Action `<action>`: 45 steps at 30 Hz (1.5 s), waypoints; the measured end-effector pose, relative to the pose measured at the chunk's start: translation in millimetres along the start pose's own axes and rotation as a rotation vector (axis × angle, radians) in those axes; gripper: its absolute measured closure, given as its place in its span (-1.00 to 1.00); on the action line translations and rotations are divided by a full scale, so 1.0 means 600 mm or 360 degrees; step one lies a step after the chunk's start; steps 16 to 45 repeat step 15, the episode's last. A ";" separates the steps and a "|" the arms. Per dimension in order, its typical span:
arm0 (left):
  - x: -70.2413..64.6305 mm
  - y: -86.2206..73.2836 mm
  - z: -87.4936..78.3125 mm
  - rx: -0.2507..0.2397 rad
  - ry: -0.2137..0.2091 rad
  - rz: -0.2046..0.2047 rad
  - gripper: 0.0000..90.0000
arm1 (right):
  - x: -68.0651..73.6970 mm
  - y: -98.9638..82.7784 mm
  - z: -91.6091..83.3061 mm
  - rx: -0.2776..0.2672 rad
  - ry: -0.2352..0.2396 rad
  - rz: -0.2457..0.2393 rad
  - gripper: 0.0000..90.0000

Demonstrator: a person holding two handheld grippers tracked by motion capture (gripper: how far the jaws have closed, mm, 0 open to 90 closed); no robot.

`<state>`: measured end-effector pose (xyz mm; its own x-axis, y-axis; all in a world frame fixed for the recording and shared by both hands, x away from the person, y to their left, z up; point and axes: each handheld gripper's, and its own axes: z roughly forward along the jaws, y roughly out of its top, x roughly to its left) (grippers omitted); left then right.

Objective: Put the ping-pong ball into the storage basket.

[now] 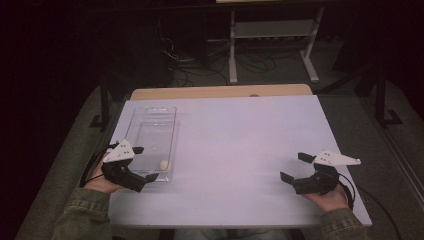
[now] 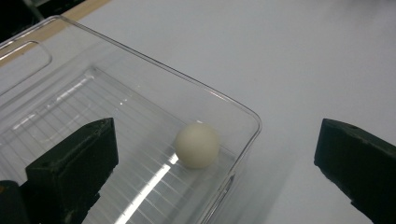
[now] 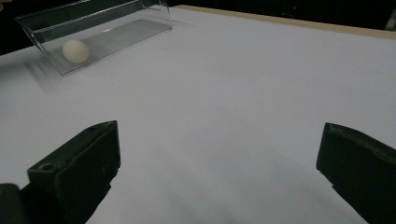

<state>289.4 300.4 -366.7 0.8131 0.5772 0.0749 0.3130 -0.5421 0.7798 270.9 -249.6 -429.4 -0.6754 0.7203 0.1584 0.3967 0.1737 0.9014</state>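
Hidden: in the high view I lose the near end of the clear tray [image 1: 150,131] behind my left gripper [image 1: 141,163], and the room past the counter [image 1: 240,145] is too dark for me to read.
Cut off: in the left gripper view both black jaws run out of the bottom edge, and the tray's far end leaves the frame at the left.
Hard to tell: in the right gripper view the tray [image 3: 116,18] sits far ahead and to the left of my right gripper [image 3: 219,161], its near edge smeared; I cannot tell whether any part of the left gripper touches the tray wall.
Ball: the white ball [image 2: 197,145] lies inside the tray [image 2: 140,88], in its corner nearest my left gripper [image 2: 217,163], just ahead of and between the 2 jaws; I also see it in the high view [image 1: 163,164] and the right gripper view [image 3: 75,51].
Left gripper: wide apart and holding nothing, 1 jaw over the tray floor, the other outside the tray over bare counter.
Left hand: palm under the gripper, forearm in a green sleeve [image 1: 82,215], gripper aimed forward and inward at the tray corner.
Right gripper: spread wide [image 1: 296,167], nothing between the jaws, just bare counter [image 3: 243,93] ahead.
Right hand: cupped below the gripper, aimed inward across the counter, well apart from the tray.
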 end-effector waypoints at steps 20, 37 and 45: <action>0.001 -0.009 -0.003 -0.0014 0.0006 -0.0001 -1.00 | -0.002 0.000 0.000 -0.0010 -0.0001 -0.0007 -1.00; 0.001 -0.009 -0.003 -0.0014 0.0006 -0.0001 -1.00 | -0.002 0.000 0.000 -0.0010 -0.0001 -0.0007 -1.00; 0.001 -0.009 -0.003 -0.0014 0.0006 -0.0001 -1.00 | -0.002 0.000 0.000 -0.0010 -0.0001 -0.0007 -1.00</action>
